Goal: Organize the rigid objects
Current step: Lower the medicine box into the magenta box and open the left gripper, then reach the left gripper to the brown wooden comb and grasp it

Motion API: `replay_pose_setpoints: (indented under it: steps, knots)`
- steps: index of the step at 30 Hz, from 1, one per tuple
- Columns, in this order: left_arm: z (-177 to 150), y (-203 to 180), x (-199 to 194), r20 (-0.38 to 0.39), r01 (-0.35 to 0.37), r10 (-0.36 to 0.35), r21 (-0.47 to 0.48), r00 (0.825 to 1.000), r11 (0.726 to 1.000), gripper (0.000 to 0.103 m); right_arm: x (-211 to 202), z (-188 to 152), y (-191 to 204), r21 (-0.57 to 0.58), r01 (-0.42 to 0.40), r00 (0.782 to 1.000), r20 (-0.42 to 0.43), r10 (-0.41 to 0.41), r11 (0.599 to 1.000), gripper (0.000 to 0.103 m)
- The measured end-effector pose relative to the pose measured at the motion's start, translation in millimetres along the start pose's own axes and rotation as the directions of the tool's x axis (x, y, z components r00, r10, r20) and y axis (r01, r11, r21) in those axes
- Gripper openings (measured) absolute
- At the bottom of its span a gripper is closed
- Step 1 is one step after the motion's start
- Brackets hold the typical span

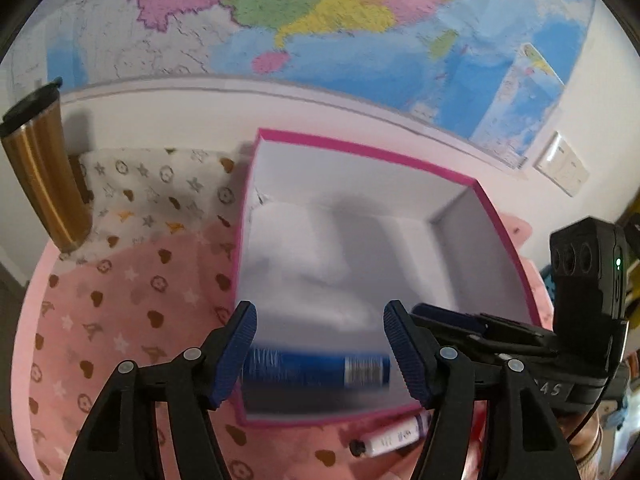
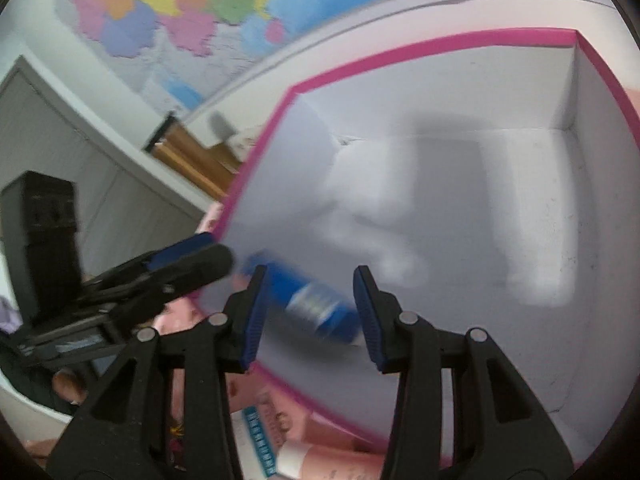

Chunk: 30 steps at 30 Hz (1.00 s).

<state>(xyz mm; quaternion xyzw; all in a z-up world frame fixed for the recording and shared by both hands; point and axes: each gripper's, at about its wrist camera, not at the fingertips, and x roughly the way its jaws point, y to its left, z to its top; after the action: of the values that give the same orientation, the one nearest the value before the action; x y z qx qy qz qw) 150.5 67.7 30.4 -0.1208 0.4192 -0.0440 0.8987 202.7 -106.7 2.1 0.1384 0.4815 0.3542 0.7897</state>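
Both jaws gape empty; blue tube (image 1: 316,370) lies by box's (image 1: 360,148) near wall. Next, white tube (image 1: 394,436) outside.

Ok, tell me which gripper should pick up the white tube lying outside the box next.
Probably left. The white tube lies on the pink cloth just outside the pink box, near the open left gripper. The right gripper, also open, points into the box over the blue tube.

left gripper (image 1: 320,354) agape, right gripper (image 2: 310,312) agape
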Motion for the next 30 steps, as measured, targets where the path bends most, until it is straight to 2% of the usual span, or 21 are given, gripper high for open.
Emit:
replay_pose_setpoints:
  steps: [2,5,9,12,17,20,25,30]
  knots:
    - [-2,1,-4,0.026,-0.004,0.004,0.001,1.000,1.000,0.067,-3,-2,-4,0.002,-0.007,1.000,0.015,0.007,1.000,0.046]
    - [-10,-5,-13,0.078,-0.036,0.031,0.057,0.997,0.998,0.067,-18,-9,-6,-0.021,0.011,0.998,0.056,-0.010,1.000,0.046]
    - [-23,-15,-32,0.140,-0.017,-0.001,0.126,0.990,0.992,0.068,-49,-24,1,-0.090,0.024,0.993,0.121,-0.013,0.996,0.047]
    - [-39,-26,-50,0.170,0.032,-0.065,0.193,0.983,0.981,0.070,-74,-38,9,-0.142,0.024,0.986,0.169,0.000,0.990,0.054]
    - [-63,-41,-66,0.160,0.088,-0.130,0.247,0.978,0.965,0.071,-111,-65,16,-0.182,0.013,0.973,0.228,0.029,0.983,0.055]
    - [-81,-48,-71,0.125,0.124,-0.164,0.277,0.979,0.953,0.071,-132,-86,18,-0.193,-0.030,0.968,0.240,0.077,0.981,0.055]
    - [-114,-57,-71,0.045,0.178,-0.201,0.313,0.978,0.933,0.071,-144,-124,20,-0.209,-0.082,0.978,0.174,0.119,0.974,0.055]
    - [-151,-63,-69,-0.041,0.250,-0.250,0.329,0.967,0.911,0.071,-133,-174,11,-0.184,-0.029,0.999,0.032,0.035,0.983,0.055]
